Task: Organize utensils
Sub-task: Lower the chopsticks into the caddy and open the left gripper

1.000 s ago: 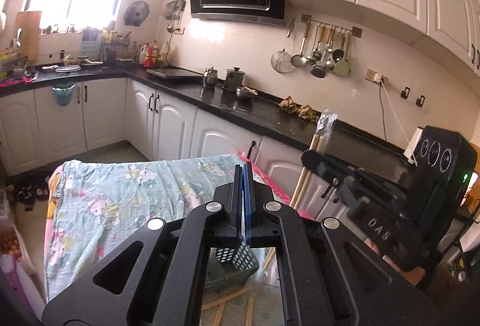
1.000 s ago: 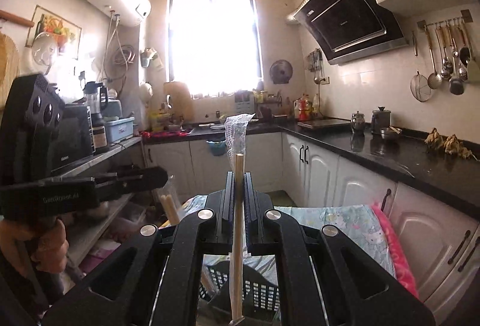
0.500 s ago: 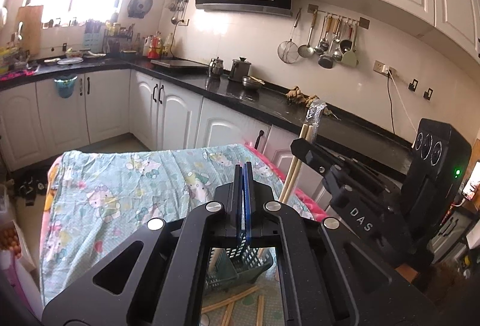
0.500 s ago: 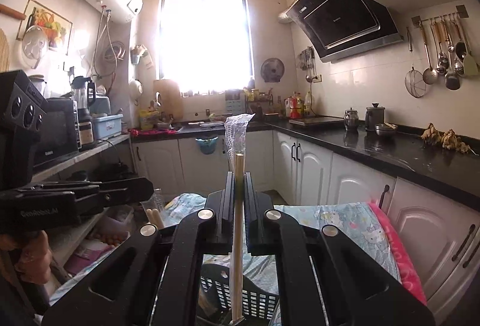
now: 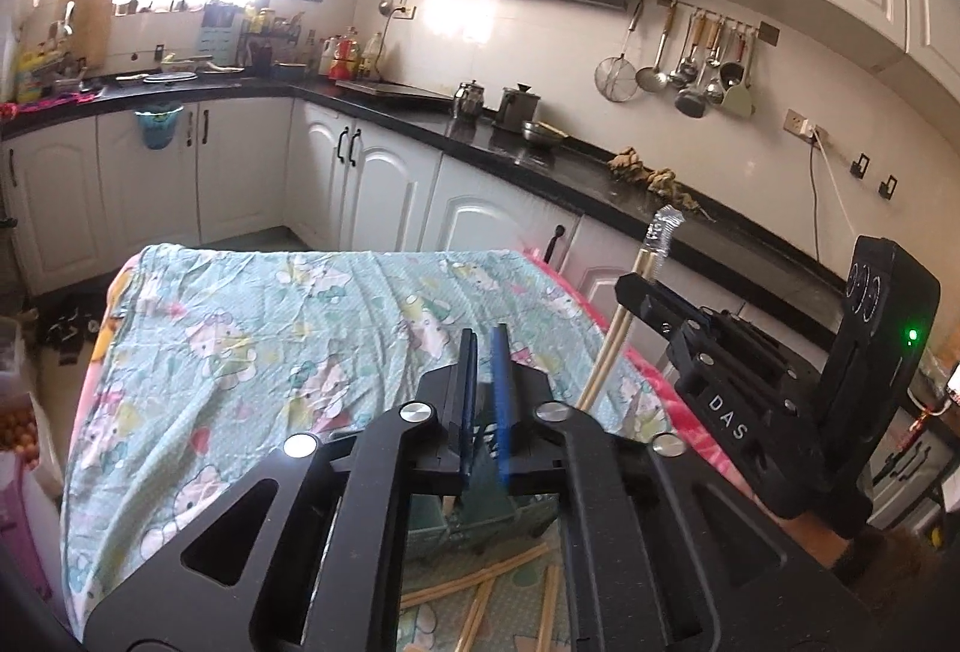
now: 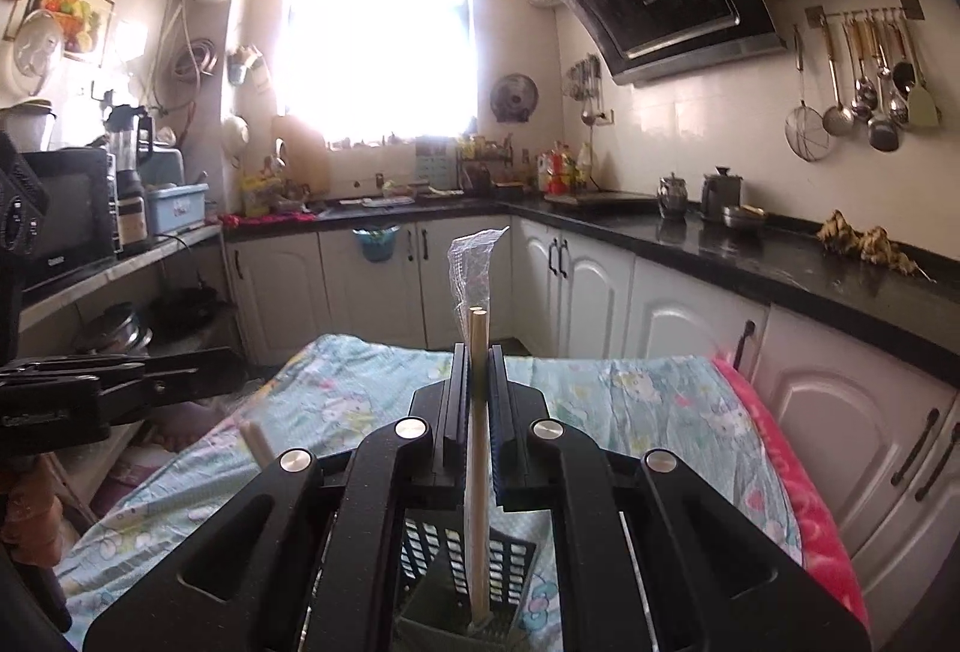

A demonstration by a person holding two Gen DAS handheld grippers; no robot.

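the left gripper (image 5: 483,400) has parted its jaws: half a second ago the blue pads sat pressed together, now a narrow gap shows between them and nothing is held there. it has also tilted down, so more of the cartoon-print cloth (image 5: 288,328) fills the middle of its view. that reads as the left side having finished its part, free for another pickup.

the right gripper (image 6: 477,400) stays clamped on a pair of wrapped chopsticks (image 6: 478,448), upright in the centre of its frame, the crinkled plastic sleeve sticking up past the jaw tips. the lower end has sunk toward the slotted basket (image 6: 516,568) at the bottom centre and looks to be inside its rim (the tip itself is partly hidden by the gripper body). in the left view the same sticks (image 5: 618,334) rise slantwise at centre right, with the basket (image 5: 480,520) just visible under the left gripper. the drop-in seems nearly done; release is what remains for this pair.

several loose chopsticks (image 5: 480,586) lie crossed on the cloth at the bottom of the left view, beside the basket, not yet sorted. one more stick end (image 6: 257,442) shows at lower left of the right view.

in the way: the two grippers crowd the same basket, and the crossed sticks will be awkward to pinch singly.
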